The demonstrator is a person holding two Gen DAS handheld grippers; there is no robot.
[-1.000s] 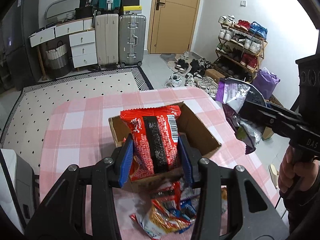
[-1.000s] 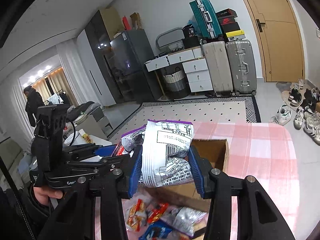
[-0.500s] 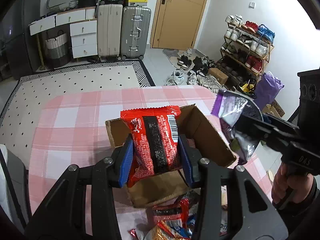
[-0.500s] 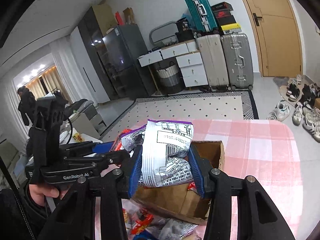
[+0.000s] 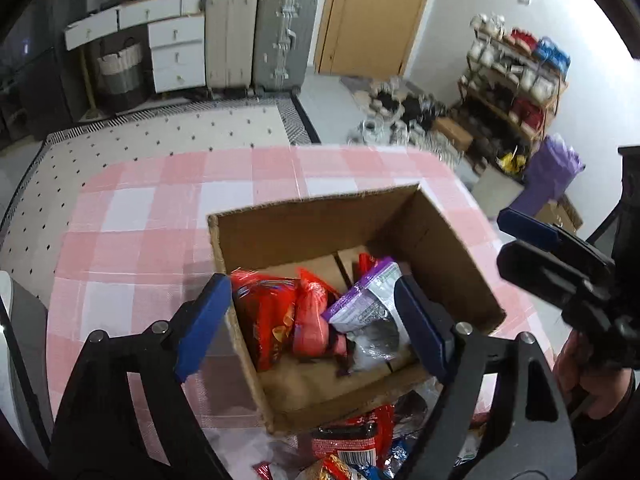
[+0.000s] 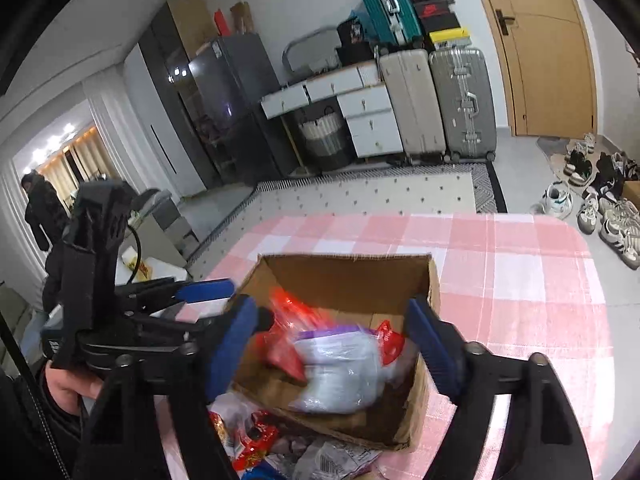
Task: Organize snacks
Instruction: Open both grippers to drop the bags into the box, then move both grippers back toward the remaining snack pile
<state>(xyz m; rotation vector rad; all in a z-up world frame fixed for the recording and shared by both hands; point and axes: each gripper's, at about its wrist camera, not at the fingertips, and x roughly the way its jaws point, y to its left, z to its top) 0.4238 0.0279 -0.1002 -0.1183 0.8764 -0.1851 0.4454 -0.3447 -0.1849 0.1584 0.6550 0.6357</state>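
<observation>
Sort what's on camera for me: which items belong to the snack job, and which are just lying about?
Job:
- cardboard box
- red snack bag in the box
- purple-and-white snack bag in the box
- loose snack packets in front of the box

Lying about:
- suitcases
- white drawers
- shoe rack
- door

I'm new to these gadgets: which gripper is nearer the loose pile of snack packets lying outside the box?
Left, by a little. The left gripper hangs over the box's near edge, just above the pile. The right gripper is over the cardboard box, jaws opening.
</observation>
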